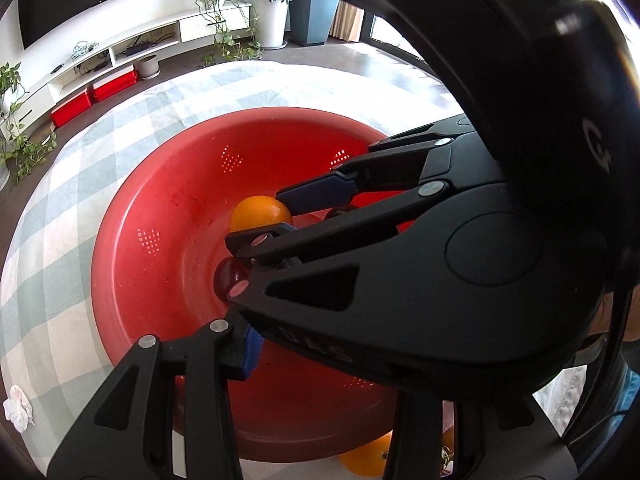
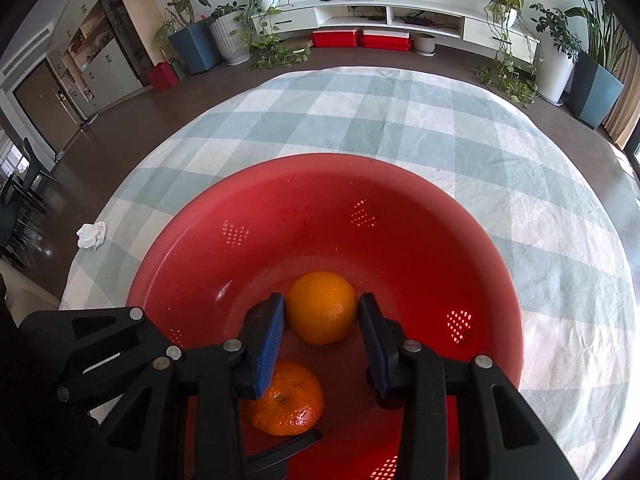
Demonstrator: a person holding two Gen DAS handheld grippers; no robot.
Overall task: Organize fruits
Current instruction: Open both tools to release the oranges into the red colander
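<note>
My right fingers (image 2: 322, 312) sit either side of the smooth orange (image 2: 322, 307) – pads close, but I can't tell if they're pressing it. It's low in the red colander (image 2: 280, 196), w/ a dimpled mandarin (image 2: 294, 404) just nearer me & a dark plum (image 1: 229, 280) beside the left pad. My left fingers (image 1: 256, 364) – mostly hidden behind the right gripper, state unclear. Colander's on the checked tabletop (image 2: 400, 112); crumpled tissue (image 2: 91, 234) near its edge.

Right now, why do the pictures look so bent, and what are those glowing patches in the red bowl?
Both views bulge like a fish's eye, curving the checked cloth. Light glows through the bowl's drain holes. In the left view, the other gripper fills the right half, window glare behind.
</note>
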